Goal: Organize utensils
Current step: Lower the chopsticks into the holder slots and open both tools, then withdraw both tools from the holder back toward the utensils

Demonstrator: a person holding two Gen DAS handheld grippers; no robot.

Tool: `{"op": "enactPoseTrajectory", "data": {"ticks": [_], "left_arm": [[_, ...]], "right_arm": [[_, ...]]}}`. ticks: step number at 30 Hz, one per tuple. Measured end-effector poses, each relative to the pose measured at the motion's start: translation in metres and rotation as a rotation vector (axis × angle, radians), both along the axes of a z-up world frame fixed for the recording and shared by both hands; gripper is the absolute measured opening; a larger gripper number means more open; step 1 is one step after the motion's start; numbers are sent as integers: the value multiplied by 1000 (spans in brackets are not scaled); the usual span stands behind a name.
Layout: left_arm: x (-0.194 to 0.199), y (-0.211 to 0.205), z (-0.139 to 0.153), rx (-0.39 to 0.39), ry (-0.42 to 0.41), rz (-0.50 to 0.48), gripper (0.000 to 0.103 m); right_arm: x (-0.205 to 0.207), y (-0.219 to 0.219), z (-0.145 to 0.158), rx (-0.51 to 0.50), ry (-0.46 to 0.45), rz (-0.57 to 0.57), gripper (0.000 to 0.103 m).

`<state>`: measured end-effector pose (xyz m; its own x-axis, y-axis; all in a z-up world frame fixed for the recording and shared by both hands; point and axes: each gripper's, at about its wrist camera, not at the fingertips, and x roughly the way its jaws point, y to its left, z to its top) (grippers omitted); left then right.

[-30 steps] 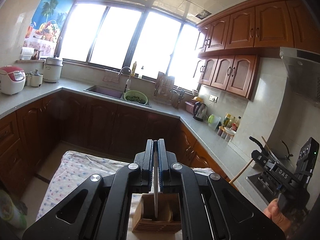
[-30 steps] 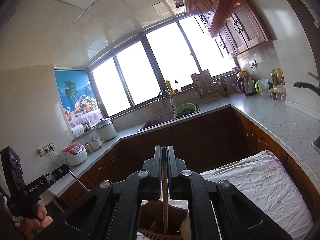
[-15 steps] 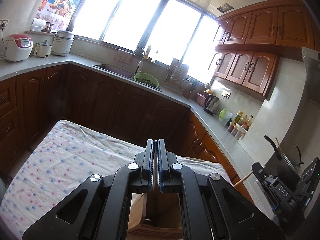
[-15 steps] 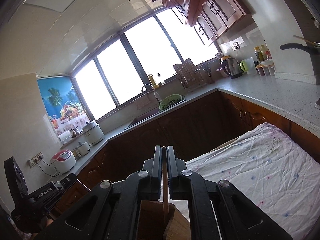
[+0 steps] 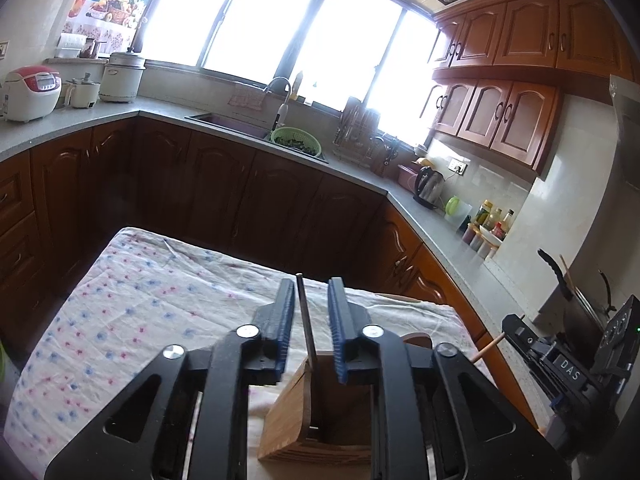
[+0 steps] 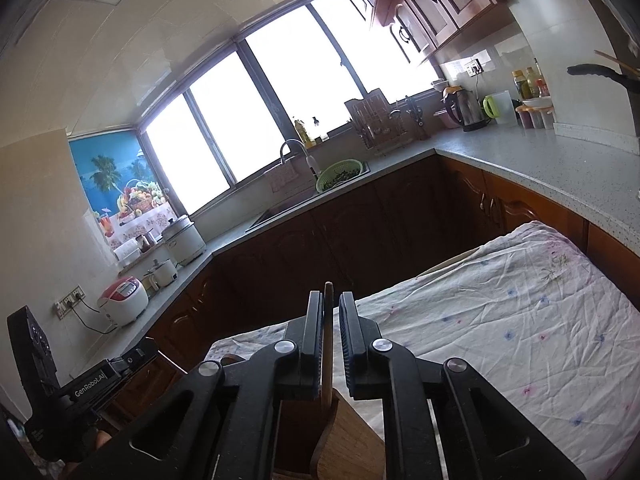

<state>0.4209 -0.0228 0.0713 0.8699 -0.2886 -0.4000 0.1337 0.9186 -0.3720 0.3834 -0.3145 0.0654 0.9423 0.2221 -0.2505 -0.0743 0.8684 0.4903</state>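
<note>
A wooden utensil holder (image 5: 288,428) stands on the cloth-covered table (image 5: 140,300), right under both grippers. In the left wrist view a thin grey metal utensil handle (image 5: 306,320) stands upright in the holder. My left gripper (image 5: 311,282) is opening around it, with a gap on both sides. In the right wrist view a wooden utensil handle (image 6: 329,320) stands in the holder (image 6: 344,444). My right gripper (image 6: 331,294) is opening too. That handle leans near the left pad, with a gap at the right pad. The lower ends of both utensils are hidden inside the holder.
The flowered cloth (image 6: 500,320) covers the table. Grey counters on dark wooden cabinets run around the room. On them are a sink with a green colander (image 5: 296,142), a kettle (image 5: 428,188), bottles (image 5: 494,220) and a rice cooker (image 5: 30,92).
Both grippers came down over the holder, lowering their utensils into it. Both pairs of jaws, clamped on the handles before, have parted, the left wider than the right.
</note>
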Motion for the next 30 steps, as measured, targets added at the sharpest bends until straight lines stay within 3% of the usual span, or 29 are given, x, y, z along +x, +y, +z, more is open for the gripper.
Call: {"op": "enactPoseTrajectory", "data": {"ticks": [1, 3, 4, 5, 9, 15, 21, 30], "left_arm": [[-2, 2, 1, -4, -5, 10, 47], [-7, 6, 4, -11, -19, 27, 56], [-8, 8, 5, -13, -21, 27, 57], [-10, 9, 6, -16, -19, 24, 59], [-20, 15, 7, -15, -12, 33, 76], [-48, 29, 0, -25, 38, 55, 101], [-87, 36, -6, 16, 60, 56, 101], [-148, 39, -14, 61, 81, 25, 101]], "right_arm": [[0, -1, 0, 4, 6, 0, 22], [-2, -2, 0, 19, 11, 5, 48], [-4, -2, 0, 22, 11, 4, 67], [-7, -2, 1, 19, 9, -3, 75], [-13, -5, 3, 43, 10, 3, 80], [-35, -13, 3, 100, 13, 23, 100], [-69, -17, -1, 82, 34, 71, 103], [-148, -26, -10, 40, 31, 39, 103]]}}
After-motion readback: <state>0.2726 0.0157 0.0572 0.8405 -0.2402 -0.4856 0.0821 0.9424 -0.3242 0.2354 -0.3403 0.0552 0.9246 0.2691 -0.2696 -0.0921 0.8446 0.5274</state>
